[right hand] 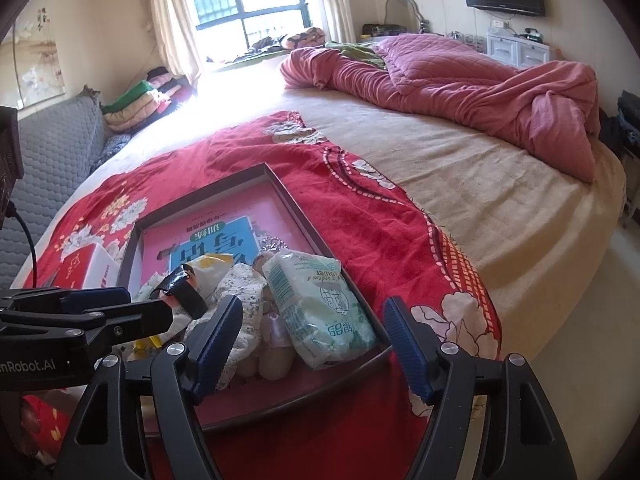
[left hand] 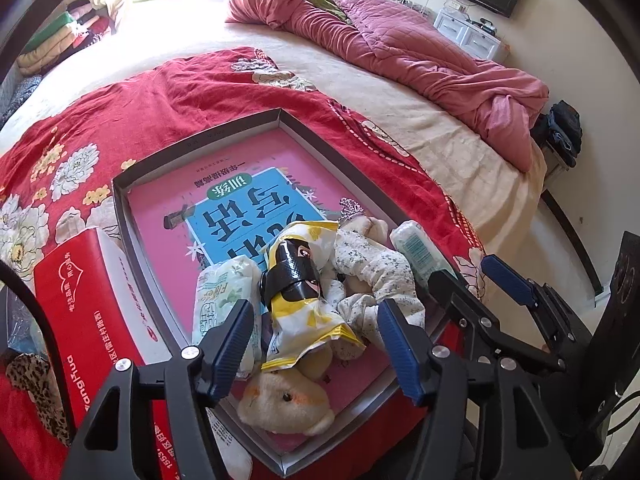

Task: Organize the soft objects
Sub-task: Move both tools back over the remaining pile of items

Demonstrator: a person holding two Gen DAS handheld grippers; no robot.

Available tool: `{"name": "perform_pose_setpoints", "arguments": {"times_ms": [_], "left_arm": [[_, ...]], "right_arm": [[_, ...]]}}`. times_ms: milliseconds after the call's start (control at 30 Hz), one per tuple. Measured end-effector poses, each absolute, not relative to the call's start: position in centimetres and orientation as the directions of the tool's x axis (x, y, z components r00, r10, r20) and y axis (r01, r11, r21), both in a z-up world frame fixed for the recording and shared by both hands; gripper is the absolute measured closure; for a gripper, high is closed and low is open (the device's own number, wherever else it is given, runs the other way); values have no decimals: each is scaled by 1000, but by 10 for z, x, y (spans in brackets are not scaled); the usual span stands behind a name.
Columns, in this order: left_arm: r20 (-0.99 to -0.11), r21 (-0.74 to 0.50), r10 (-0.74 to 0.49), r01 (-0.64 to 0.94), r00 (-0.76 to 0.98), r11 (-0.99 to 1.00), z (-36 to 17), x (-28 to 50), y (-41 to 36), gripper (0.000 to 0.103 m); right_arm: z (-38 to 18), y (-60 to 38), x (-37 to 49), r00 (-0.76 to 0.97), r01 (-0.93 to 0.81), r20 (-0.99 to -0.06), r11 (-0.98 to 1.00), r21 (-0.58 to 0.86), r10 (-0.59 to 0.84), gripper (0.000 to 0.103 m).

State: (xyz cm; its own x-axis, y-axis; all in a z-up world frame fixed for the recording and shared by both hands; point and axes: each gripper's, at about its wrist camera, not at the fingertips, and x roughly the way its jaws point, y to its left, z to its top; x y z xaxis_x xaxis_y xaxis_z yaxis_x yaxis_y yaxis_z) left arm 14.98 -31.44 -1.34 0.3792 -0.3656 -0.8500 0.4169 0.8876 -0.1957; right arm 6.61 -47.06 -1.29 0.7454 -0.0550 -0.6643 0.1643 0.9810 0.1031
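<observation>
Both the left gripper (left hand: 316,344) and right gripper (right hand: 312,344) stand wide, holding nothing, above the filled tray (left hand: 200,138). Placement step looks done; next, probably withdraw.

Red floral bedspread (left hand: 168,92), pink book (left hand: 240,184), yellow-white snack bag (left hand: 308,312), blue-padded grippers

plush toy (left hand: 288,400) body buried under snack packet (left hand: 304,304) and tissue packs, red box (left hand: 92,320) cut off at frame edge, book (left hand: 240,208) title partly covered
</observation>
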Motion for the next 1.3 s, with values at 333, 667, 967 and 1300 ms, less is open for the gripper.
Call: {"name": "perform_pose_setpoints", "arguments": {"times_ms": [333,667,967,1300], "left_arm": [[-826,-195,-382,426,415,883,9,134,-303,32],[-803,-168,-362,403,474,900,28,119,-277,25],[-788,-163,-348,372,508,914,40,109,-254,23],[-782,-160,-320,323,535,933,52,99,-214,23]], "right_arm": [[2,-456,61,763,163,-640,985,54,-91,28],[26,-438,53,796,149,-597,988,41,-95,28],[38,-422,47,806,139,-583,990,22,-100,28],[56,-404,38,825,109,-557,994,-7,-94,28]]}}
